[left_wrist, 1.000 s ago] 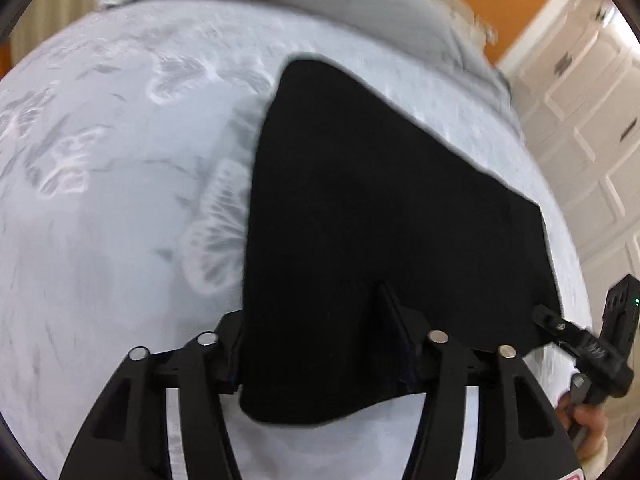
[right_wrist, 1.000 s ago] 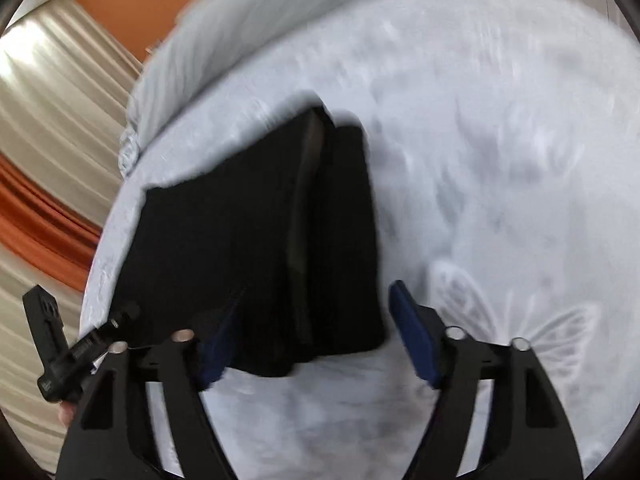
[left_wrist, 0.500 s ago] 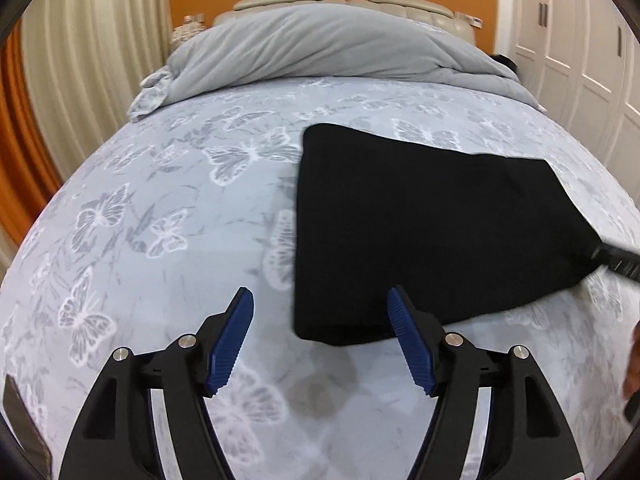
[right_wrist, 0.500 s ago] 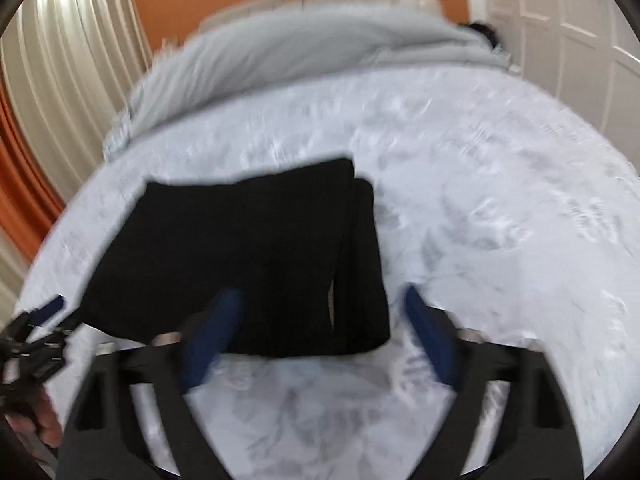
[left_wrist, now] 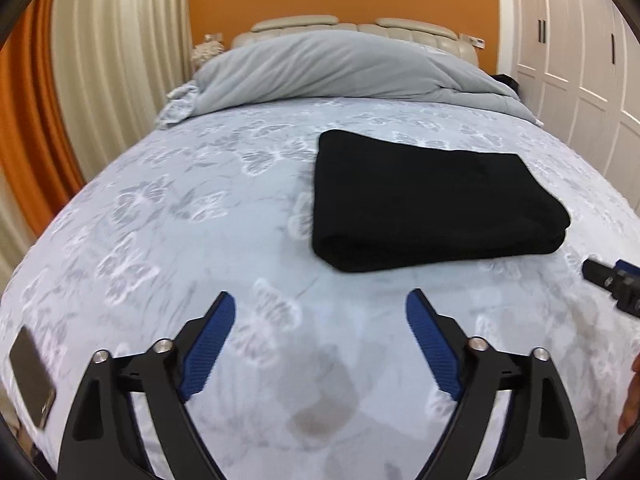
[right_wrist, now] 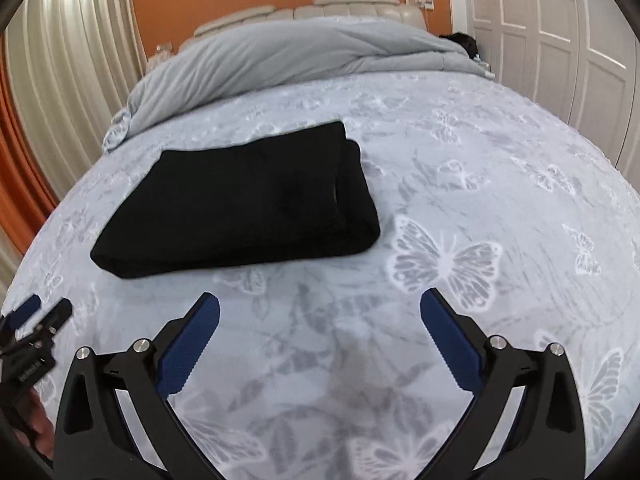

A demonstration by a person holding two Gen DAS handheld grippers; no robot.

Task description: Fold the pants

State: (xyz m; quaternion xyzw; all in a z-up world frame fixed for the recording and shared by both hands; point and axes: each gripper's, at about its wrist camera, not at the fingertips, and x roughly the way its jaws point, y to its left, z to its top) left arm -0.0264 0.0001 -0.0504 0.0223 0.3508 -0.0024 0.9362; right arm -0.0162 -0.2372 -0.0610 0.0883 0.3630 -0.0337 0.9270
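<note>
The black pants (left_wrist: 432,204) lie folded into a flat rectangle on the butterfly-print bed sheet (left_wrist: 180,220). In the right wrist view the pants (right_wrist: 248,204) show stacked layers at their right edge. My left gripper (left_wrist: 320,304) is open and empty, held back from the pants' near edge. My right gripper (right_wrist: 320,300) is open and empty, also short of the pants. The right gripper's tip shows at the right edge of the left wrist view (left_wrist: 612,284); the left gripper's tip shows at the left edge of the right wrist view (right_wrist: 36,320).
A grey duvet (left_wrist: 340,68) is bunched at the head of the bed under a padded headboard (left_wrist: 352,26). A phone (left_wrist: 32,376) lies on the sheet at the near left. Curtains (left_wrist: 92,80) hang on the left, white wardrobe doors (left_wrist: 576,40) stand on the right.
Both grippers have pulled back from the pants and risen. The left gripper, which had the pants' edge between its fingers a second ago, now stands open and clear of them.
</note>
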